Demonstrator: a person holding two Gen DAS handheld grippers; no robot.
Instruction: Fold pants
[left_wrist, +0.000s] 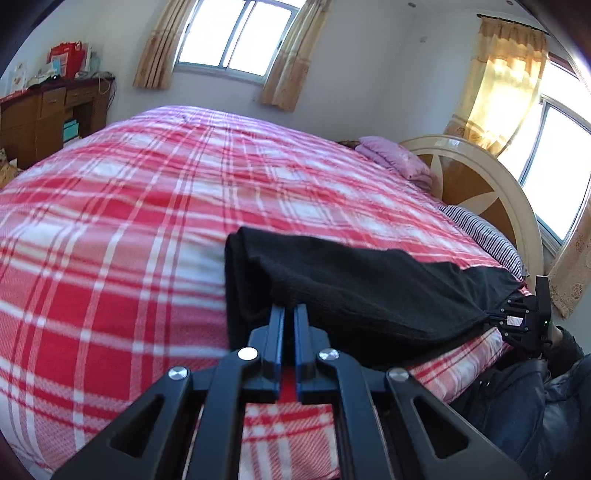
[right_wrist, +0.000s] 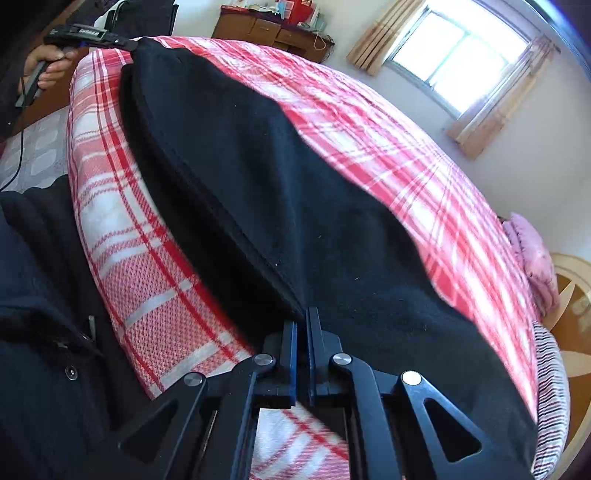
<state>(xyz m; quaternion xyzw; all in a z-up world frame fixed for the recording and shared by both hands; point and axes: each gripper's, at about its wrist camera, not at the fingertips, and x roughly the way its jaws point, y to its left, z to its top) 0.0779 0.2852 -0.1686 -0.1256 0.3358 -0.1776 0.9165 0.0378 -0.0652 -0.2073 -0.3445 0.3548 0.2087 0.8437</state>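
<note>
Item: black pants (right_wrist: 280, 192), lying along the near edge of the plaid bed (left_wrist: 122, 229). Left gripper (left_wrist: 290, 314) and right gripper (right_wrist: 303, 325) each pinched onto one end, apparently through all layers. Advice: lift both ends level, keep cloth taut, carry evenly across.

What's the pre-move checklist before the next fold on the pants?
1. Left gripper jaws shut on the black pants: ok.
2. Right gripper jaws shut on the pants' edge: ok.
3. Pants spanning between both grippers, no visible sag: ok.
4. Plaid bedspread beyond the pants free of clutter: ok.
5. Pink pillow far from the pants: ok.
6. Leg layers aligned under the top one: cannot tell.
</note>
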